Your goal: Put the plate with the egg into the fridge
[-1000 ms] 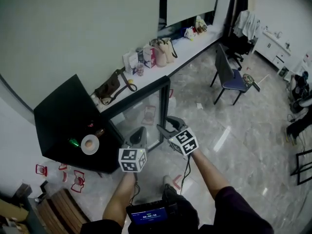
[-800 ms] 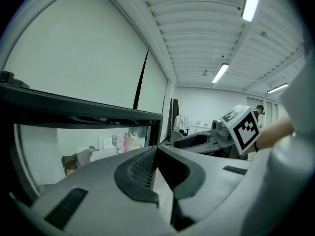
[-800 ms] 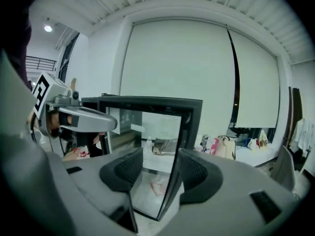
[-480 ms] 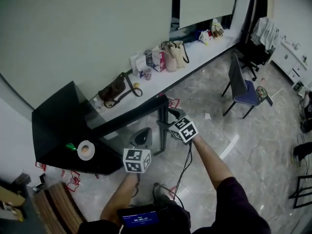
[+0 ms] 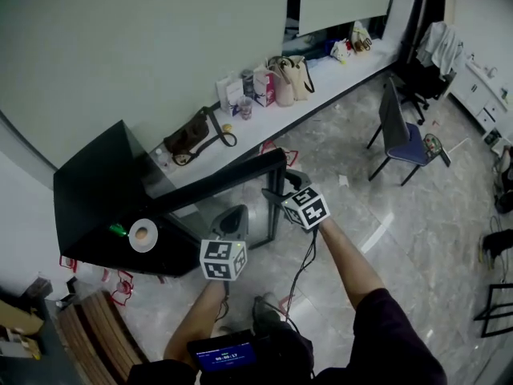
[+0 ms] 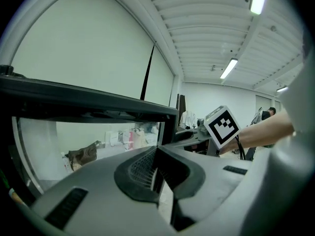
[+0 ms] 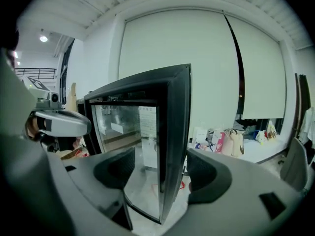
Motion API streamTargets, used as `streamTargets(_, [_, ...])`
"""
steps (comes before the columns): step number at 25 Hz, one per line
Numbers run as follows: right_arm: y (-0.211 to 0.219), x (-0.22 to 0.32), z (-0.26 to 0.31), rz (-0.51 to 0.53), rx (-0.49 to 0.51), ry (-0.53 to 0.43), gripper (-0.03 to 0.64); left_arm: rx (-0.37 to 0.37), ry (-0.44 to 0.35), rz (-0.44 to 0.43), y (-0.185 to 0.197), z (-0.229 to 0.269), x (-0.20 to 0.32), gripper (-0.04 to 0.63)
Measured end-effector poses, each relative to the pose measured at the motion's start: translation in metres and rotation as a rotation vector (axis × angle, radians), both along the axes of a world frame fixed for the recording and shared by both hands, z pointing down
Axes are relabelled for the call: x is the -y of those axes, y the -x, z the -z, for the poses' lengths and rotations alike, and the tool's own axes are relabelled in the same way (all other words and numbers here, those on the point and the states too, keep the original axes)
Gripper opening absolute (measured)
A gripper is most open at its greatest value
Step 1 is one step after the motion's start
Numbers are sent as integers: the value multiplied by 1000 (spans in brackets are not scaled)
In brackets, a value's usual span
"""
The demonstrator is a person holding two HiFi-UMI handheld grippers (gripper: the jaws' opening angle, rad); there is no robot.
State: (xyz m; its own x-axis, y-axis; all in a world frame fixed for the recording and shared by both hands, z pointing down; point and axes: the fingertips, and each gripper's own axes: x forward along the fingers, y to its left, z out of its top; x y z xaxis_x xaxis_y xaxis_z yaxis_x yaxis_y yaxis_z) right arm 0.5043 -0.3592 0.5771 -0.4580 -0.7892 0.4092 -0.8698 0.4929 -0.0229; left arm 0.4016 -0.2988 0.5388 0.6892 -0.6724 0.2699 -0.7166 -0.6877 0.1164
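Observation:
A white plate with a brown egg [image 5: 143, 234] sits on top of the black fridge [image 5: 96, 199] at the left. The fridge's glass door [image 5: 240, 184] stands swung out towards me. My right gripper [image 5: 282, 186] straddles the door's free edge [image 7: 174, 132]; its jaws are opening and the pads [image 7: 117, 167] stand off the frame. That gripper [image 7: 160, 173] holds nothing. Just left of it, in front of the door glass, my left gripper [image 5: 231, 216] is shut and empty [image 6: 157, 166].
A long white counter [image 5: 321, 83] along the wall carries bags and cartons. A blue chair [image 5: 401, 135] stands on the marble floor at the right. Red objects [image 5: 120, 289] and a wooden piece [image 5: 88, 339] lie by the fridge's base.
My right gripper's jaws have spread apart around the door edge. The door has come a little further out. The plate stays on the fridge top.

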Motion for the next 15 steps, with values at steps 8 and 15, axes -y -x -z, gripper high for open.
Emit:
streamTargets(8, [4,-91,4,-126,-31,12,316,-32,17,-112,10,2,-71,9])
streamTargets(15, [38,-196,8,-248,-58,23,316,-59,14,-195,57,12,-152,9])
